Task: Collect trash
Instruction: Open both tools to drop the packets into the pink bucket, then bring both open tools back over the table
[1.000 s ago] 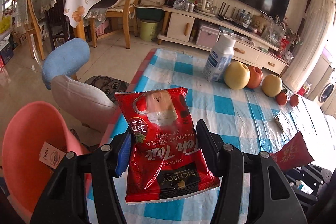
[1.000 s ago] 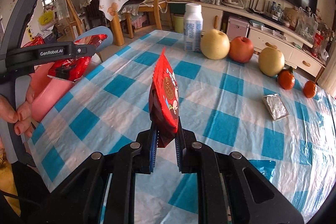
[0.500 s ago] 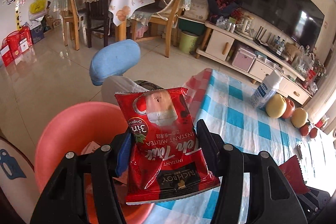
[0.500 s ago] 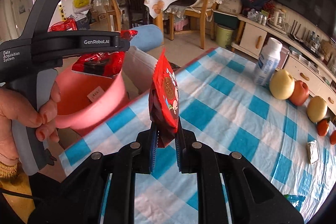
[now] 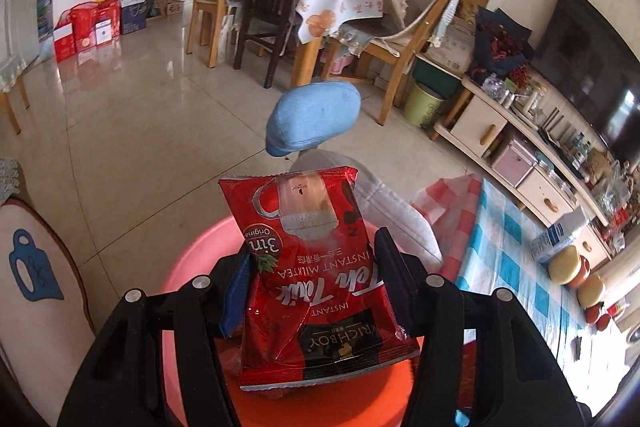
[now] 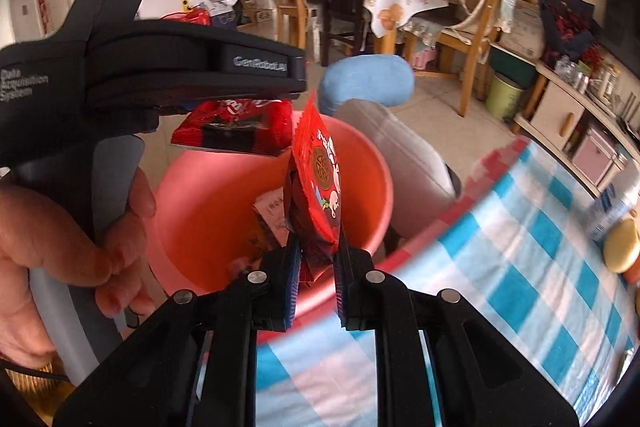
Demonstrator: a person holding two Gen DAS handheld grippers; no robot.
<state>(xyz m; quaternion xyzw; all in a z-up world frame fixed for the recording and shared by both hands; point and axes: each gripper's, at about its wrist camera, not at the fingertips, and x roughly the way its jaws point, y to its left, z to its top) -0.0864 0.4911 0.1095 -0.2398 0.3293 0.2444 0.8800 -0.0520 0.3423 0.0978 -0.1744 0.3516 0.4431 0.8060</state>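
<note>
My left gripper (image 5: 310, 267) is shut on a red instant milk tea packet (image 5: 316, 279) and holds it over the pink bin (image 5: 192, 263). In the right wrist view the left gripper's body (image 6: 168, 75) and its packet (image 6: 236, 131) hang above the same bin (image 6: 360, 167). My right gripper (image 6: 316, 267) is shut on a red snack wrapper (image 6: 318, 183), held upright over the bin's near rim. Paper scraps (image 6: 270, 211) lie inside the bin.
The blue-checked table (image 6: 500, 267) lies to the right, with a milk bottle (image 5: 560, 237) and fruit (image 5: 566, 265) at its far end. A chair with a blue cushion (image 5: 314, 117) and grey back (image 6: 404, 143) stands behind the bin. Dining chairs (image 5: 256, 7) stand farther off.
Both grippers swung left from over the table to over the pink bin, each still holding its packet. The bin now sits directly beneath both.
</note>
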